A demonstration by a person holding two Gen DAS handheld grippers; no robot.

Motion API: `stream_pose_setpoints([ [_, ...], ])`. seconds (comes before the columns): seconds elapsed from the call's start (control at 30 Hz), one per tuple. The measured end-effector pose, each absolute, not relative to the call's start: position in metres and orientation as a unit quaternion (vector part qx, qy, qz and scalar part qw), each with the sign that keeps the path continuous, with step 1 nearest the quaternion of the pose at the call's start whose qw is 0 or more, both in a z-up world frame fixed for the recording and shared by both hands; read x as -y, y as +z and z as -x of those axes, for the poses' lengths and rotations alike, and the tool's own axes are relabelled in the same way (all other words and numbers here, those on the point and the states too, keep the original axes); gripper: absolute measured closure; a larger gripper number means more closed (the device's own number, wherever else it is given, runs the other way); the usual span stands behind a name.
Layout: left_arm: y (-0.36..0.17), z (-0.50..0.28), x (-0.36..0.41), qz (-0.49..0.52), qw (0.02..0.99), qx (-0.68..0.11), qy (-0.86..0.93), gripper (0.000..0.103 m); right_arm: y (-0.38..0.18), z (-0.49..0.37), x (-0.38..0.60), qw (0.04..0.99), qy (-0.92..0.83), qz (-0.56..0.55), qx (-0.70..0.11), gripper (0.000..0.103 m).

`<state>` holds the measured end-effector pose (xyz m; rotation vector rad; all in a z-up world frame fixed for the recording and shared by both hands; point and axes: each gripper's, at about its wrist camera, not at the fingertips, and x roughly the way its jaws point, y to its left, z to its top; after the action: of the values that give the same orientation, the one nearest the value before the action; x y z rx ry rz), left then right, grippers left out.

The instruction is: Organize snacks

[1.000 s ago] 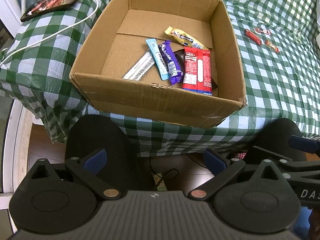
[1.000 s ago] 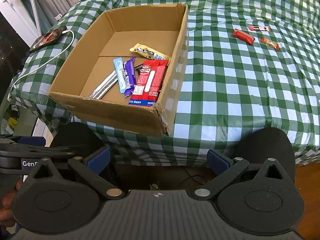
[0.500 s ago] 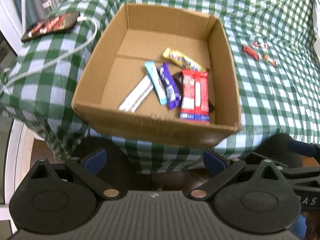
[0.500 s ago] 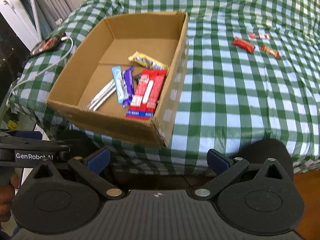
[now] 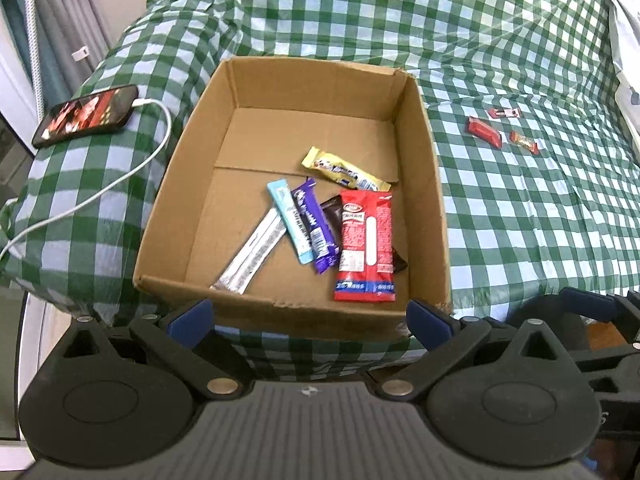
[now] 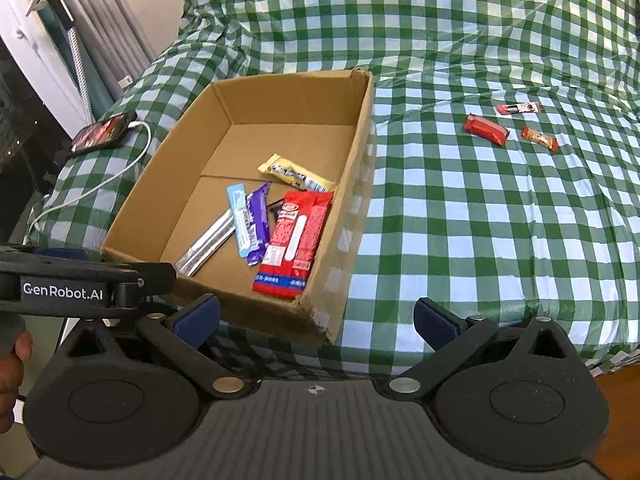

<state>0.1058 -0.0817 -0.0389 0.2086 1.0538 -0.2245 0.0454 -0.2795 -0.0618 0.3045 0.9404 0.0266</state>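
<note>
An open cardboard box [image 5: 188,168] [image 6: 356,176] sits at the near edge of a green checked table. Inside lie several snacks: a large red pack [image 5: 366,246] [image 6: 298,244], a yellow bar [image 5: 344,170] [image 6: 294,174], a purple bar [image 5: 314,228], a light blue bar [image 5: 290,218] and a silver bar [image 5: 252,252]. Three small red snacks [image 5: 485,132] [image 6: 486,129] lie on the cloth to the right of the box. My left gripper [image 5: 308,316] is open in front of the box's near wall. My right gripper [image 6: 316,316] is open near the box's front right corner. Both hold nothing.
A phone [image 5: 86,114] [image 6: 105,134] with a white cable [image 5: 120,178] lies on the table's left corner. A hand [image 6: 12,376] and the other gripper's body [image 6: 80,288] show at the left in the right wrist view. The table's front edge drops to a wooden floor.
Both grippers have risen and drawn back a little, so the box and the table sit lower and farther in view. Both stay open. The snacks have not moved.
</note>
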Motion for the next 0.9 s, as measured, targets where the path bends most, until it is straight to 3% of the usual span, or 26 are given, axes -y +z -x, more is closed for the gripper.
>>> stream_pose_setpoints([
  [0.53, -0.029, -0.159, 0.236, -0.182, 0.848, -0.461, -0.19, 0.0, -0.071, -0.05, 0.427, 0.886, -0.121, -0.191, -0.405, 0.001],
  [0.9, -0.123, -0.301, 0.393, -0.1, 0.803, -0.567, -0.154, 0.0, -0.142, -0.134, 0.567, 0.903, -0.175, -0.127, -0.372, 0.001],
])
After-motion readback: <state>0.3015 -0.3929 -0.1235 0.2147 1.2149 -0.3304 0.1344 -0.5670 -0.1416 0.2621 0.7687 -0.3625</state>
